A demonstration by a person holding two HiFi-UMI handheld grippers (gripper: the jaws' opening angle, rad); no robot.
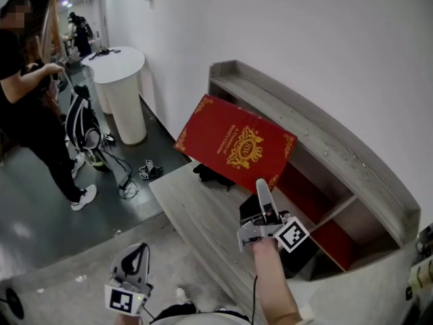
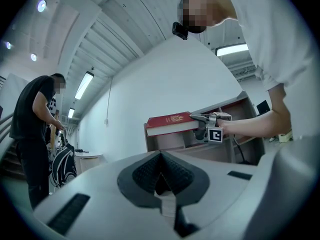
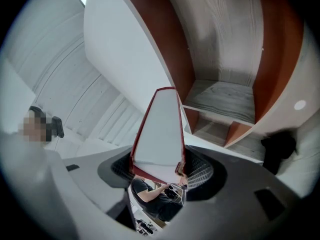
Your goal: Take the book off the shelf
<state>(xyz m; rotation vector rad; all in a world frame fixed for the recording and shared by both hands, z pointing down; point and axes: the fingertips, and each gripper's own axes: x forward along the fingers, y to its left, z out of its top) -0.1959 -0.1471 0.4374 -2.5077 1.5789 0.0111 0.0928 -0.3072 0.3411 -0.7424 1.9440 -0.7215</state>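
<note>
Red book (image 1: 235,143) with gold crest, held tilted before the shelf (image 1: 306,116).
Right gripper (image 1: 260,187) clamps its lower edge; left gripper (image 1: 137,252) closed, empty.

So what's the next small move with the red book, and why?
Probably lower the red book onto the wooden ledge: the right gripper is clamped on its lower edge, and the book hangs tilted in the air, out in front of the shelf.

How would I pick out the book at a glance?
Find the long grey wooden shelf unit against the white wall, with red panels inside. In front of it, the right hand-held gripper clamps a book by its edge, tilted in the air. It is the only red hardcover, with a gold crest and gold corner ornaments.
</note>
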